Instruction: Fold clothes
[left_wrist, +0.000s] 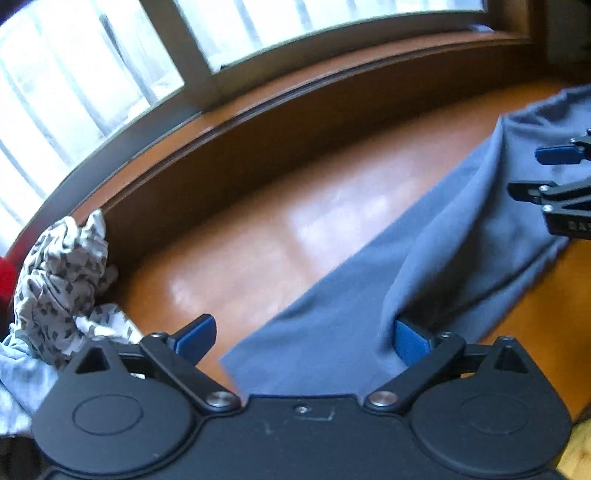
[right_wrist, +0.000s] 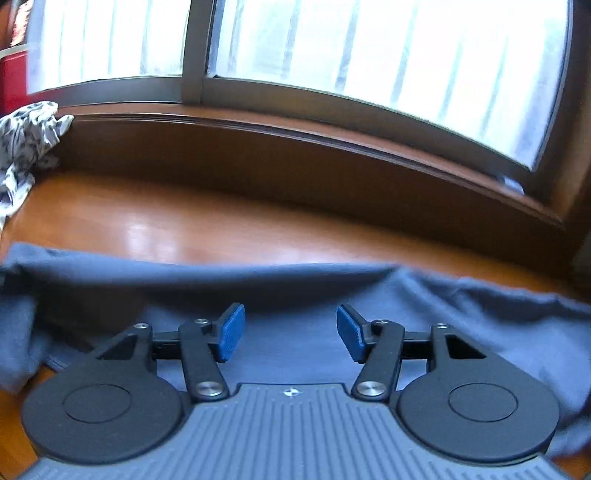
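Right wrist — right tool (right_wrist: 290, 332) spread over blue garment (right_wrist: 461, 310) | wooden floor (right_wrist: 184, 229)

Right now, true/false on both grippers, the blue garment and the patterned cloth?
1. The left gripper is open. True.
2. The blue garment hangs off the wooden surface. False: it lies spread on it.
3. The right gripper is shut on fabric. False: its fingers stand apart above the garment.
4. The patterned cloth lies crumpled by the window ledge. True.
5. The patterned cloth lies on the blue garment. False: bare wood separates them.
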